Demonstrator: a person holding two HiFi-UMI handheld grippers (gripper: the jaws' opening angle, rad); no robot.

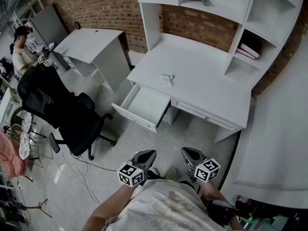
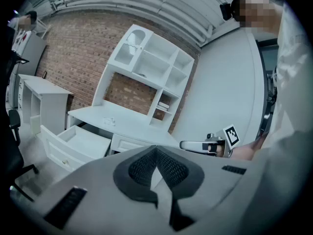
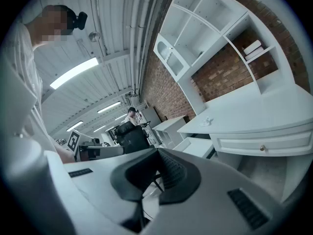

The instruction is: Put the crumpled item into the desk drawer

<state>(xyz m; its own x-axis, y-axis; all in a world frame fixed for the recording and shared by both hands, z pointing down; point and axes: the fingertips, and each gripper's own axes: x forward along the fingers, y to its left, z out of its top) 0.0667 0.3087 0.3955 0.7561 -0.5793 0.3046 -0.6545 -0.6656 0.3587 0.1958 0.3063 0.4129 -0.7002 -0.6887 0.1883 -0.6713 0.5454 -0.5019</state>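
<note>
A small pale crumpled item (image 1: 167,79) lies on the top of the white desk (image 1: 207,85), just behind the open left drawer (image 1: 144,107). The drawer looks empty inside. Both grippers are held low near the person's body, well short of the desk. My left gripper (image 1: 149,154) is shut with nothing in it, and so is my right gripper (image 1: 186,151). In the left gripper view the shut jaws (image 2: 156,149) point toward the desk, with the crumpled item (image 2: 110,120) and the drawer (image 2: 78,138) far ahead. The right gripper view shows its shut jaws (image 3: 157,153) and the distant crumpled item (image 3: 207,121).
A black office chair (image 1: 67,109) stands left of the drawer, with cables on the floor beside it. A second white desk (image 1: 94,44) is at the back left, and a person (image 1: 19,47) sits at the far left. Books (image 1: 250,49) lie in the hutch shelf.
</note>
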